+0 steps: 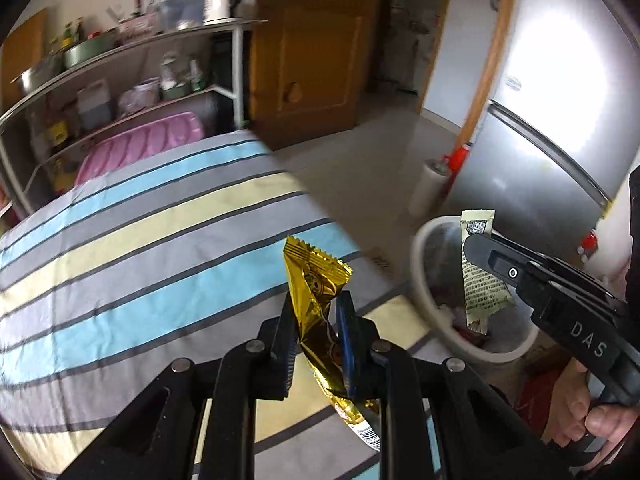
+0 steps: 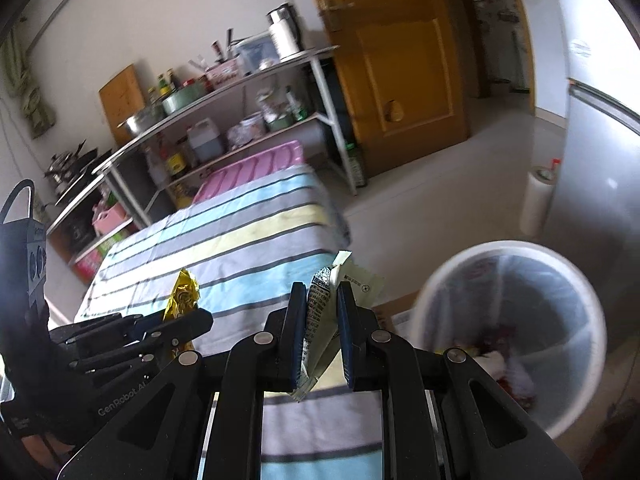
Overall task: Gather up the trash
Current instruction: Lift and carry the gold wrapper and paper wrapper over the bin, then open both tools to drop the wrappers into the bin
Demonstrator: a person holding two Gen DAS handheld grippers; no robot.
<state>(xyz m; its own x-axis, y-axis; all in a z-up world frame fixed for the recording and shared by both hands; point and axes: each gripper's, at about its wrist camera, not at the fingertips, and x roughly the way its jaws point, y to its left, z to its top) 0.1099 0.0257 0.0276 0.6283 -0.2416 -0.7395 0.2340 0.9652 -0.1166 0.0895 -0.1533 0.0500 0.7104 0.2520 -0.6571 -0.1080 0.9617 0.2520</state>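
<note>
Bin (image 2: 516,264) mouth open, beside striped table (image 2: 248,236)

shelf items (image 1: 132,92) blur beyond telling; trash bin (image 2: 440,292) contents smeared; gold wrapper (image 1: 316,292) bottom hidden behind tool.

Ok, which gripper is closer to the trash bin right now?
Right. The right gripper holds its pale wrapper over the trash bin. The left gripper, holding the gold wrapper, is over the striped table beside it.
</note>
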